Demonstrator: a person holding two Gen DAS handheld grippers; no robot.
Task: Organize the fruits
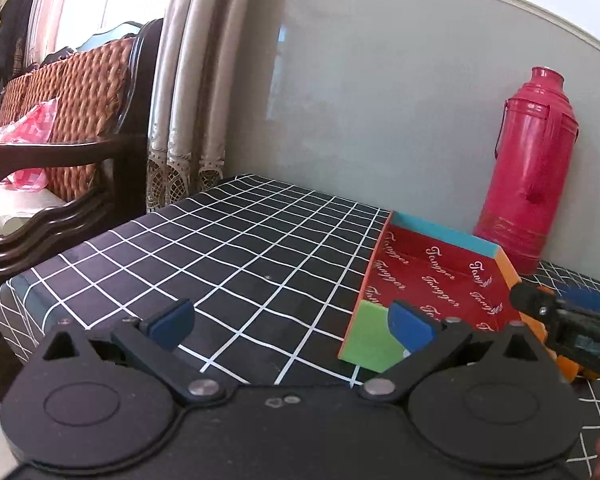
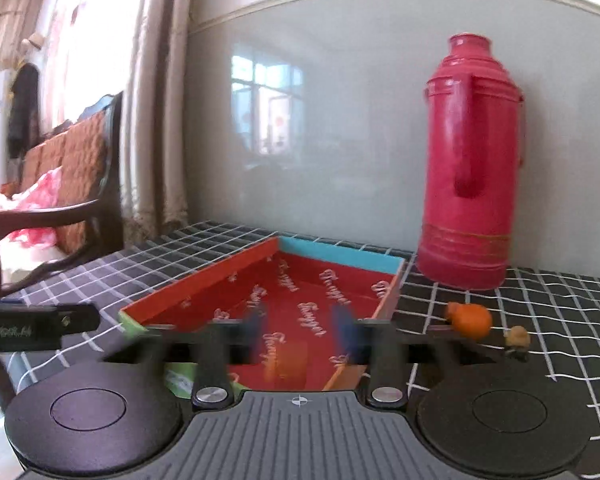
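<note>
A shallow red tray with blue, orange and green walls lies on the checked tablecloth. My right gripper hovers over its near end, fingers blurred and apart, nothing pressed between them. Below them in the tray sits a blurred orange patch; what it is I cannot tell. An orange fruit lies on the cloth just right of the tray, with a small brownish item beside it. My left gripper stands open and empty left of the tray.
A tall red thermos stands against the grey wall behind the tray's right corner. A dark wooden armchair with a pink bag is beyond the table's left edge. Curtains hang at the back left corner.
</note>
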